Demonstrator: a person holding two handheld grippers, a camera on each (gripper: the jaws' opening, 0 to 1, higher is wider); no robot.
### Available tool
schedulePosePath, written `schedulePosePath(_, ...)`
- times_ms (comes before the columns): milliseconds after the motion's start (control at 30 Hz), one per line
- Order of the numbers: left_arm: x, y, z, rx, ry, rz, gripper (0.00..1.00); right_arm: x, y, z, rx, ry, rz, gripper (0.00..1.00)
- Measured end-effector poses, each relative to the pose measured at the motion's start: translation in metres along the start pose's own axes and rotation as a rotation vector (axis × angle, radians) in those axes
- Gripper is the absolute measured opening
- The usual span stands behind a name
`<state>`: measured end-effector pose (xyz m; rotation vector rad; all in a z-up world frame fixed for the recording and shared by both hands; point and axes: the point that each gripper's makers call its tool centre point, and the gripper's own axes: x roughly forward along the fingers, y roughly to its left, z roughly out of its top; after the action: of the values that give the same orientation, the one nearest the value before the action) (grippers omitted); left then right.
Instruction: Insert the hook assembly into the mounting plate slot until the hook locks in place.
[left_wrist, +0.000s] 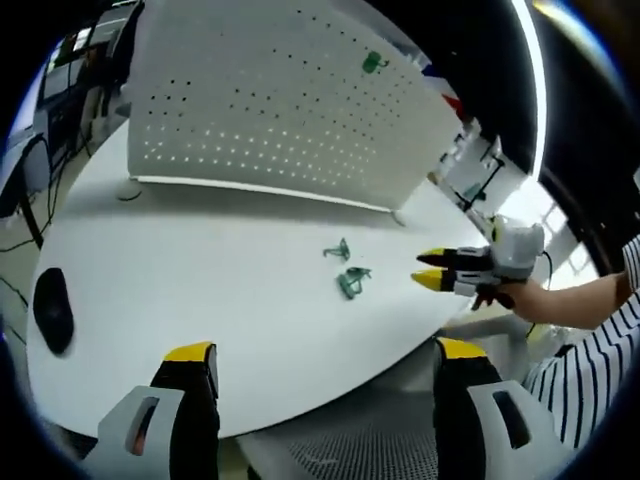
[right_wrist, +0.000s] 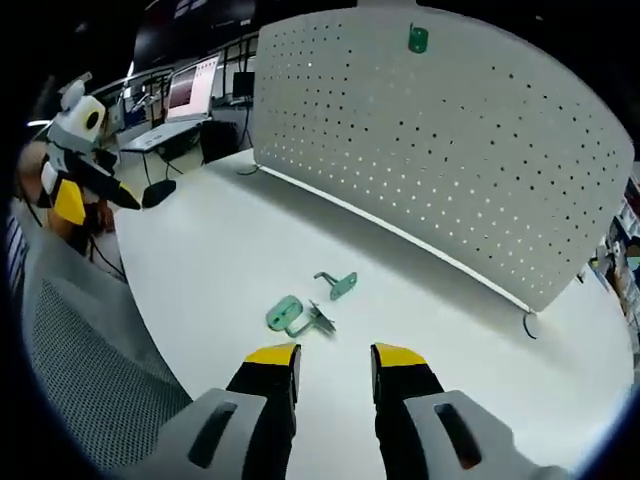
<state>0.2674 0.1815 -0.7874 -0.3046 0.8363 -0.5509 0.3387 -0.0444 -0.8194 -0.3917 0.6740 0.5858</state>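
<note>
Two small green hook pieces lie on the white table, one (left_wrist: 337, 250) (right_wrist: 340, 285) nearer the pegboard and one (left_wrist: 352, 282) (right_wrist: 295, 315) closer to my right gripper. The white perforated mounting plate (left_wrist: 270, 100) (right_wrist: 450, 130) stands upright at the table's back, with a green hook (left_wrist: 373, 63) (right_wrist: 418, 39) hanging near its top. My left gripper (left_wrist: 325, 350) (right_wrist: 90, 195) is open at the table's edge, far from the hooks. My right gripper (right_wrist: 335, 357) (left_wrist: 430, 269) is open just short of the nearer piece, with nothing between its fingers.
A black mouse (left_wrist: 52, 308) (right_wrist: 158, 192) lies on the table toward the left gripper's side. A grey mesh chair (right_wrist: 80, 370) sits beside the table edge. Desks with a screen (right_wrist: 190, 90) stand beyond. A hand in a striped sleeve (left_wrist: 590, 300) holds the right gripper.
</note>
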Motion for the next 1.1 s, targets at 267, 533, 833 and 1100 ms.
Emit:
schedulePosePath(267, 0.005, -0.002, -0.011, -0.01, 0.03, 0.0, 0.89, 0.011, 0.009, -0.003, -0.181, 0.04, 0.095, 0.25)
schedulePosePath(533, 0.002, 0.005, -0.014, -0.029, 0.042, 0.021, 0.89, 0.04, 0.019, 0.001, -0.381, 0.059, 0.168, 0.21)
schedulePosePath(833, 0.005, 0.013, -0.016, -0.056, 0.058, 0.039, 0.88, 0.06, 0.027, 0.007, -0.466, 0.081, 0.223, 0.17)
schedulePosePath(1100, 0.007, 0.015, -0.017, -0.062, 0.072, 0.037, 0.88, 0.072, 0.033, 0.013, -0.628, 0.089, 0.255, 0.13)
